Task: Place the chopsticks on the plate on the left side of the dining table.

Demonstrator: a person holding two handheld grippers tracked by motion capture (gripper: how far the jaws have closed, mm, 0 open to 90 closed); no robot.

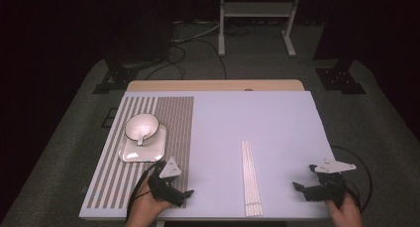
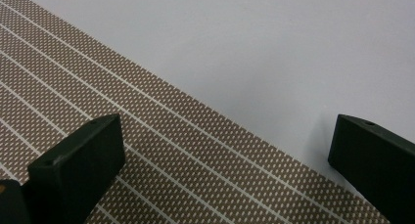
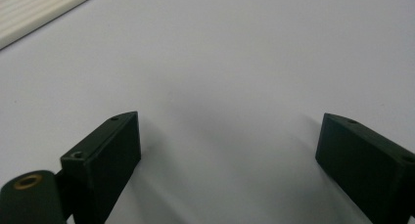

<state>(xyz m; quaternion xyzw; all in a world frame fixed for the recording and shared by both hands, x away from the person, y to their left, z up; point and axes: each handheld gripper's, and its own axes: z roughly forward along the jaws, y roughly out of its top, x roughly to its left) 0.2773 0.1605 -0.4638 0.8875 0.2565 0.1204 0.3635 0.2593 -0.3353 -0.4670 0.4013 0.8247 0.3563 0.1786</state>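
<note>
The chopstick bundle (image 1: 250, 178) lies lengthwise front-to-back between both empty, open grippers, slightly nearer the right gripper (image 1: 308, 187) than the left gripper (image 1: 179, 193).

Both hands bare, no sleeves showing. Left gripper (image 1: 173, 187): black body, grey 3-cornered plate on top, dark cable looping beside the striped mat (image 1: 148, 138). Right gripper (image 1: 317, 183): matching black, blocky jaws with small screw holes, brass-ringed pivot.

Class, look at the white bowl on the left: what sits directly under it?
The white bowl rests on a square white plate, which lies on the striped mat. The plate's middle is hidden by the bowl.
</note>
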